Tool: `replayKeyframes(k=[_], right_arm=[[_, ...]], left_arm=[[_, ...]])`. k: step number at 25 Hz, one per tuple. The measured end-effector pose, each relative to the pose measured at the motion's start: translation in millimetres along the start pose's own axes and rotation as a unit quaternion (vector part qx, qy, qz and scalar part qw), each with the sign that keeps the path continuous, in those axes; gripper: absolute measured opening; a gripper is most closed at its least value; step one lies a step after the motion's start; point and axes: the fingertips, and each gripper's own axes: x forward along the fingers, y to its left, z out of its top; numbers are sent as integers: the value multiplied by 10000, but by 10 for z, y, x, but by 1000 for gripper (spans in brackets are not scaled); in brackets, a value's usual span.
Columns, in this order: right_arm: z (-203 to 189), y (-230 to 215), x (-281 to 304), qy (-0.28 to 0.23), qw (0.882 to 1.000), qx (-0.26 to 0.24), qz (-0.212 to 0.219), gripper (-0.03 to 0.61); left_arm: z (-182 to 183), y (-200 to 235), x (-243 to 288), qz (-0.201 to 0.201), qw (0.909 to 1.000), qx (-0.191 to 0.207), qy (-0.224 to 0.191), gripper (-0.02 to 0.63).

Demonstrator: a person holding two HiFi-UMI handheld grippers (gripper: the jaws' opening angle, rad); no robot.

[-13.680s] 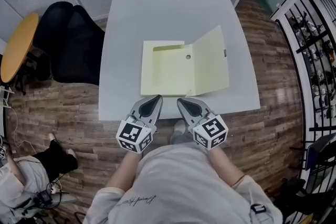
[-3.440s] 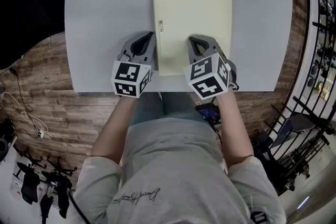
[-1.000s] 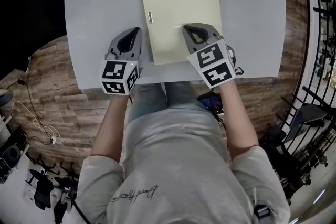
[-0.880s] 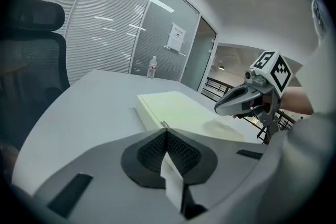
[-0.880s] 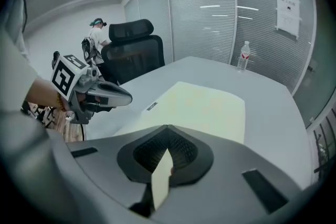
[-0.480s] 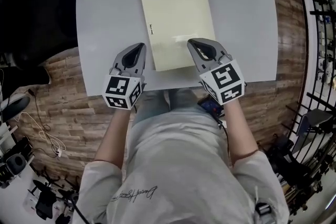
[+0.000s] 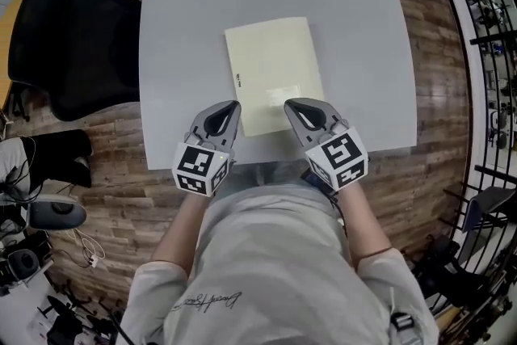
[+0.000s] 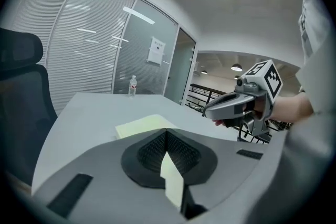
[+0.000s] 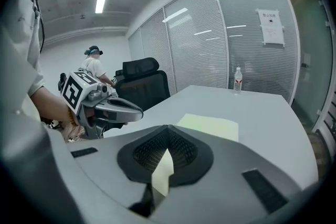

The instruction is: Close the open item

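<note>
A pale yellow folder (image 7: 273,73) lies shut and flat on the grey table (image 7: 363,28); it also shows in the left gripper view as the folder (image 8: 143,125) and in the right gripper view as the folder (image 9: 209,127). My left gripper (image 7: 235,104) hovers at the folder's near left corner, jaws shut, holding nothing. My right gripper (image 7: 288,103) hovers over the folder's near right corner, jaws shut and empty. Each gripper view shows the other gripper raised above the table: the right gripper (image 8: 208,111) and the left gripper (image 9: 139,111).
A water bottle (image 8: 132,85) stands at the table's far edge, well beyond the folder. A black office chair (image 7: 69,44) sits off the table's left side. Metal racks (image 7: 489,36) line the right. A person (image 9: 94,65) stands far off behind the chair.
The folder, open at first, is shut and lies flat. Over the last second both grippers have drawn back toward the table's near edge, the right one off the cover's middle.
</note>
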Motion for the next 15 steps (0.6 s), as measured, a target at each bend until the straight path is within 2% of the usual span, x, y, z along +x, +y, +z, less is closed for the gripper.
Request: replayKeyframes(k=[6,15], right_arm=[[171,57,-124,-310,9995,-8,-89,12],[218,94,-139,-481,9987,127,-116,12]], left_arm=[[200,-93,-58,-117,9998,114,-151,8],[358,-127,-88,-133,9992,183,-319,8]])
